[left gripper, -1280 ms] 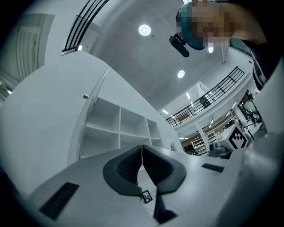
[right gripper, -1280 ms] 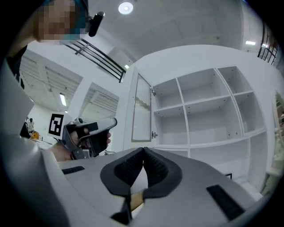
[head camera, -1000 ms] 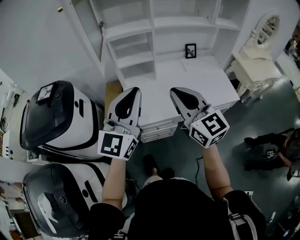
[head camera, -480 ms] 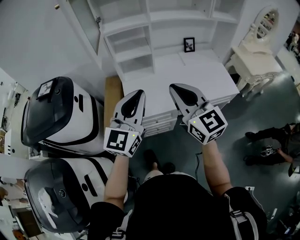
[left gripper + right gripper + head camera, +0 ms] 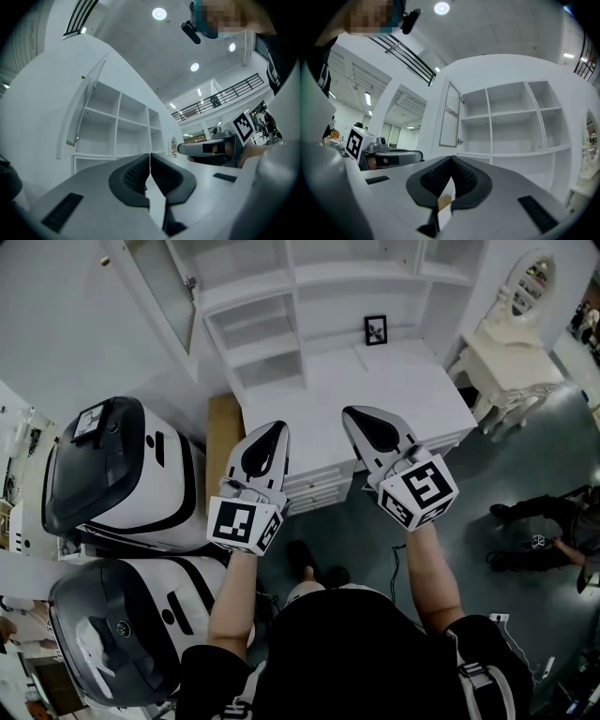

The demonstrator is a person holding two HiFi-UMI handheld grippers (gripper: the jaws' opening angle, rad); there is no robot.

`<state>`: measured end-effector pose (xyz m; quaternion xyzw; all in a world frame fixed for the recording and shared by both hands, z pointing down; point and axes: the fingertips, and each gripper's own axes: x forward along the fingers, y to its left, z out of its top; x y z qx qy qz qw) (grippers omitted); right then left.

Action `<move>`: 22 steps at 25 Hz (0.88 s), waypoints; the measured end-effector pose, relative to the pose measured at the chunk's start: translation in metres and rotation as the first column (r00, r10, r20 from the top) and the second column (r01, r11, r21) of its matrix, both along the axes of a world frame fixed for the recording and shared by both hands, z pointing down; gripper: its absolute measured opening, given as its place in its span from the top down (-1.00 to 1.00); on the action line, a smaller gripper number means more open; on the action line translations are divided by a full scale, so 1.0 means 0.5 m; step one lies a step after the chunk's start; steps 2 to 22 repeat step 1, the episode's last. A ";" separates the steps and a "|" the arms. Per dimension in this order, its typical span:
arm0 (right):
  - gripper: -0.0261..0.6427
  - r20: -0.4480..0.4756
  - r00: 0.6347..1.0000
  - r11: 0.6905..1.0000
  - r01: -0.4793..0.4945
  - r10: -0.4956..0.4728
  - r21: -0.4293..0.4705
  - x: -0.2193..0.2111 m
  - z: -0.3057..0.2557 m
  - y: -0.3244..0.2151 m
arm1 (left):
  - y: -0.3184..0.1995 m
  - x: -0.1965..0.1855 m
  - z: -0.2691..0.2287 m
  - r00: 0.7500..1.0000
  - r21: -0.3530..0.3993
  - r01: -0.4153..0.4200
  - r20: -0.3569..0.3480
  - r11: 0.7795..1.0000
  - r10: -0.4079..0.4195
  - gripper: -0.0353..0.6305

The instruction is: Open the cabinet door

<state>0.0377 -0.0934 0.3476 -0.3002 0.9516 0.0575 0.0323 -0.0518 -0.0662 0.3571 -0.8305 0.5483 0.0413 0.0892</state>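
2 closed sets of fingers — left gripper [image 5: 276, 426] and right gripper [image 5: 350, 412] — face the cabinet [image 5: 298, 279], its door [image 5: 161, 279] swung open.

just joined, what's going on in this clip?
A person stands facing a white open-shelf unit with a white desk top, holding a two-jaw gripper in each hand. The tall white panelled cabinet door at the unit's left end already stands swung open. Neither gripper touches it. The left gripper and the right gripper are held out in front of the desk, jaws together and empty. A small black picture frame stands on the desk.
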 end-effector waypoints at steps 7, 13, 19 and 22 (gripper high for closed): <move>0.88 0.001 1.000 1.000 -0.001 0.001 0.004 0.002 -0.002 -0.001 | -0.002 0.000 -0.001 1.000 0.000 0.002 0.001 1.000 -0.002 0.82; 0.88 0.001 1.000 1.000 -0.001 0.001 0.004 0.002 -0.002 -0.001 | -0.002 0.000 -0.001 1.000 0.000 0.002 0.001 1.000 -0.002 0.82; 0.88 0.001 1.000 1.000 -0.001 0.001 0.004 0.002 -0.002 -0.001 | -0.002 0.000 -0.001 1.000 0.000 0.002 0.001 1.000 -0.002 0.82; 0.88 0.001 1.000 1.000 -0.001 0.001 0.004 0.002 -0.002 -0.001 | -0.002 0.000 -0.001 1.000 0.000 0.002 0.001 1.000 -0.002 0.82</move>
